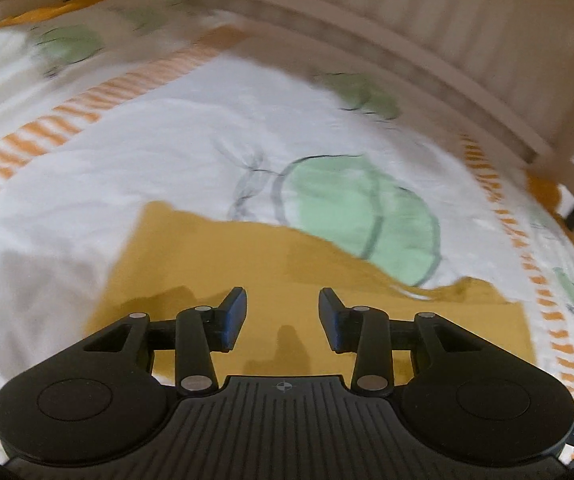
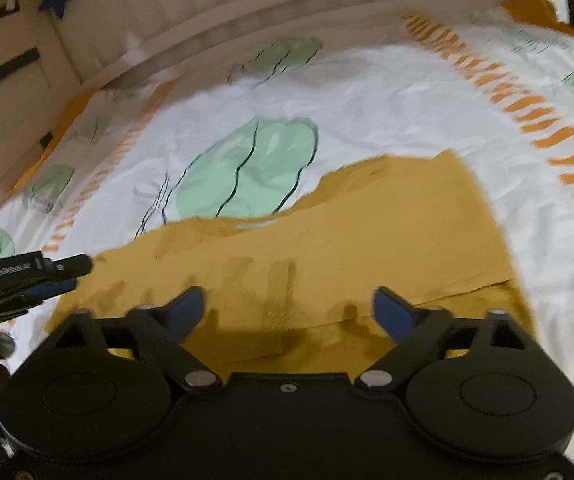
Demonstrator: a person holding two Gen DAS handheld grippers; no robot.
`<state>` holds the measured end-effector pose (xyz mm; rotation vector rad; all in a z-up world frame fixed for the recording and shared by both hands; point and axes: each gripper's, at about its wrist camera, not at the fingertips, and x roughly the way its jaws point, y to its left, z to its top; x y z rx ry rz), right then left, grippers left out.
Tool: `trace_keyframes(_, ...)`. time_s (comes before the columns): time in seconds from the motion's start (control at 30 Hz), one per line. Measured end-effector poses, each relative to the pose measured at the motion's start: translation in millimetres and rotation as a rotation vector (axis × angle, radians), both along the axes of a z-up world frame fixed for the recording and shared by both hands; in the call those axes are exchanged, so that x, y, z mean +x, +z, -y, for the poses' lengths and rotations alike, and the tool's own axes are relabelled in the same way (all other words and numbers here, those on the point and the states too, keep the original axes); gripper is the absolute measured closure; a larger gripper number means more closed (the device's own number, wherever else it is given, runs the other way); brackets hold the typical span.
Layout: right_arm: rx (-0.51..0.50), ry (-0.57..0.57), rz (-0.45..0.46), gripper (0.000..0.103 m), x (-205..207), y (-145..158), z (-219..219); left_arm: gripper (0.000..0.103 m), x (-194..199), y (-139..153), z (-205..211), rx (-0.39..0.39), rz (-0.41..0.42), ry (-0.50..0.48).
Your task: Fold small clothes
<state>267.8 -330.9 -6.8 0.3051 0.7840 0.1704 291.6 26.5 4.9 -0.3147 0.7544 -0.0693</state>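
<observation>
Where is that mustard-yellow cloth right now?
The mustard cloth lies on the leaf-print sheet, beneath both open grippers, near a big green leaf.

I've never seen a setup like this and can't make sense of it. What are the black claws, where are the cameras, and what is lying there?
Each picture comes from a camera mounted on a hand-held two-finger gripper, looking forward along its fingers. The left gripper fills one view, the right gripper the other. Both are open and hold nothing. Beneath them lies a mustard-yellow cloth garment, spread on a white bedsheet printed with green leaves and orange stripes. A beige slatted wooden bed frame runs behind.
</observation>
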Motion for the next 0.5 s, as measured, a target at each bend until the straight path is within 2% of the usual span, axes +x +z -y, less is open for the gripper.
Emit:
trace_keyframes(0.17, 0.031, 0.005, -0.034, 0.023, 9.1, -22.2, -8.9, 0.064, -2.4, 6.7, -24.0, 0.025, 0.003, 0.011)
trace_keyframes(0.27, 0.029, 0.037, -0.027, 0.028, 12.0, -29.8, -17.5, 0.064, -3.0, 6.0, -30.9, 0.110, 0.012, -0.026)
trace_keyframes(0.33, 0.023, 0.057, -0.032, 0.030, 13.9, -35.1, -23.2, 0.064, -3.6, 3.2, -36.2, 0.159, 0.010, -0.001)
trace_keyframes(0.43, 0.002, 0.072, -0.030, 0.036, 14.0, -39.7, -27.6, 0.064, -1.3, -0.3, -45.1, 0.134, -0.003, 0.008)
trace_keyframes(0.5, -0.001, 0.074, -0.027, 0.045, 15.4, -40.7, -28.0, 0.064, -0.6, -3.0, -49.6, 0.141, -0.014, 0.019)
